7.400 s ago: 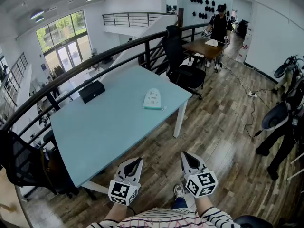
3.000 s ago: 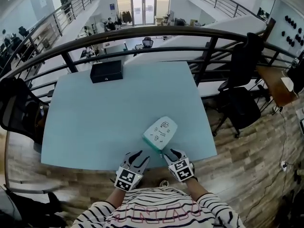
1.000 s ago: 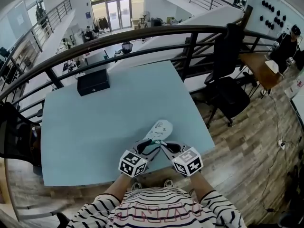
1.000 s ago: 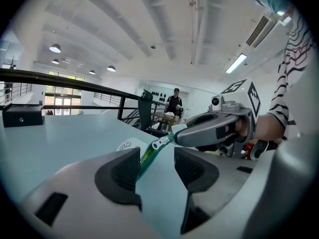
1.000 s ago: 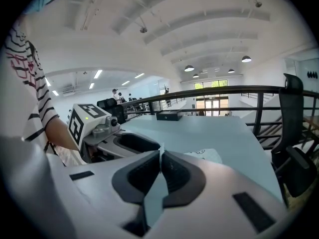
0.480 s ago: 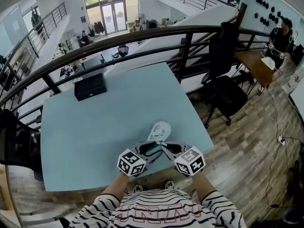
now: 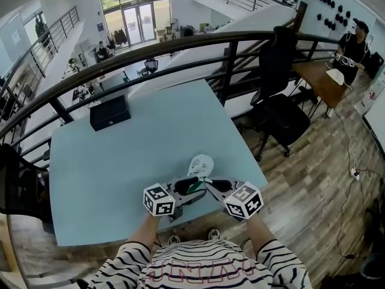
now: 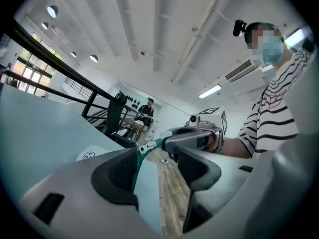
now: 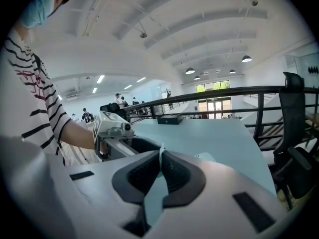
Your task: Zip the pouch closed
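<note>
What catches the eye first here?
A white pouch is at the near edge of the pale blue table. The right hand-held gripper is shut on its end; the jaws of the left hand-held gripper are opening around the pouch's green zipper edge. A black box sits at the table's far side.

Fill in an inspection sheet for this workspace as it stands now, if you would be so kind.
Surface: pale blue table, no spills seen.
Job's things: white pouch at the table's near edge, its green zip end between both tongs.
Clutter: black box near the far left corner.
Grippers: left tongs opening, zip edge between them; right tongs shut on the pouch's edge.
Cables: one cable across the wooden floor, right side.
Surroundings: black railing behind the table, black chair, a person at another desk.
</note>
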A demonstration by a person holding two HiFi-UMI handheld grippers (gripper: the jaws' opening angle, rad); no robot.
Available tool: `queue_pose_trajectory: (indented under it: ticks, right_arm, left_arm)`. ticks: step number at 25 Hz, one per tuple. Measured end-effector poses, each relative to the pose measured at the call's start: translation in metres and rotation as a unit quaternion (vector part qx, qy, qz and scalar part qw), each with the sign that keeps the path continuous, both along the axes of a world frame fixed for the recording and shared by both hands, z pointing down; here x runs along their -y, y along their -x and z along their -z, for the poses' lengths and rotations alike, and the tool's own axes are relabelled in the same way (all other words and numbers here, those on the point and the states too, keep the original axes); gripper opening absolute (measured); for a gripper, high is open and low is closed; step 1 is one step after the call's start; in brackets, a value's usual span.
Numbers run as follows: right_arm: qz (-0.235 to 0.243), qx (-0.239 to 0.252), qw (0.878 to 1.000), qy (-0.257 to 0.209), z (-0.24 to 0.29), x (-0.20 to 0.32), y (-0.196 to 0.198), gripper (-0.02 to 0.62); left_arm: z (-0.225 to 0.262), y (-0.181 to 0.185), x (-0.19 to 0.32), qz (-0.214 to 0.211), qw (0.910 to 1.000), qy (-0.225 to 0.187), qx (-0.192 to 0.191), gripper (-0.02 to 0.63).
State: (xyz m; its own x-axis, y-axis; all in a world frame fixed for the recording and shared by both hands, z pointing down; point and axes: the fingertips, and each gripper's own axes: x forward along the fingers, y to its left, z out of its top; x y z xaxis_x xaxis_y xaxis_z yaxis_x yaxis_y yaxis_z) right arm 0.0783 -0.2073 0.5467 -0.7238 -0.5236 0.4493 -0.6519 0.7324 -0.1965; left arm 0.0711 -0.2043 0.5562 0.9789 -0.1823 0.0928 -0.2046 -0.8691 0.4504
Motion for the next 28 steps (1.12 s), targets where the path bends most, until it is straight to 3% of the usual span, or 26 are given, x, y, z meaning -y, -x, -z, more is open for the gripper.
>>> queue_pose_trajectory:
  ticks: [9, 13, 18, 25, 28]
  right_arm:
    - [-0.007, -0.004, 1.0, -0.004, 0.006, 0.005, -0.007, 0.037]
    - [-0.033, -0.022, 0.999, -0.003, 0.003, 0.01, -0.013, 0.037]
    - [-0.047, -0.027, 0.999, 0.004, -0.001, 0.014, -0.014, 0.037]
    - [-0.044, -0.028, 0.999, 0.001, -0.001, 0.014, -0.006, 0.037]
    - [-0.042, -0.022, 0.999, 0.004, -0.002, 0.013, -0.005, 0.037]
  left_arm:
    - [0.014, -0.006, 0.007, -0.009, 0.9966, 0.044, -0.068, 0.249]
    - [0.012, -0.006, 0.005, 0.01, 0.9994, 0.003, -0.034, 0.249]
    - [0.004, -0.011, 0.001, 0.034, 0.9931, -0.094, 0.063, 0.249]
    - [0.016, 0.0, 0.002, 0.062, 0.9906, -0.109, 0.053, 0.249]
    - [0.017, 0.001, 0.002, 0.062, 0.9923, -0.097, 0.045, 0.249]
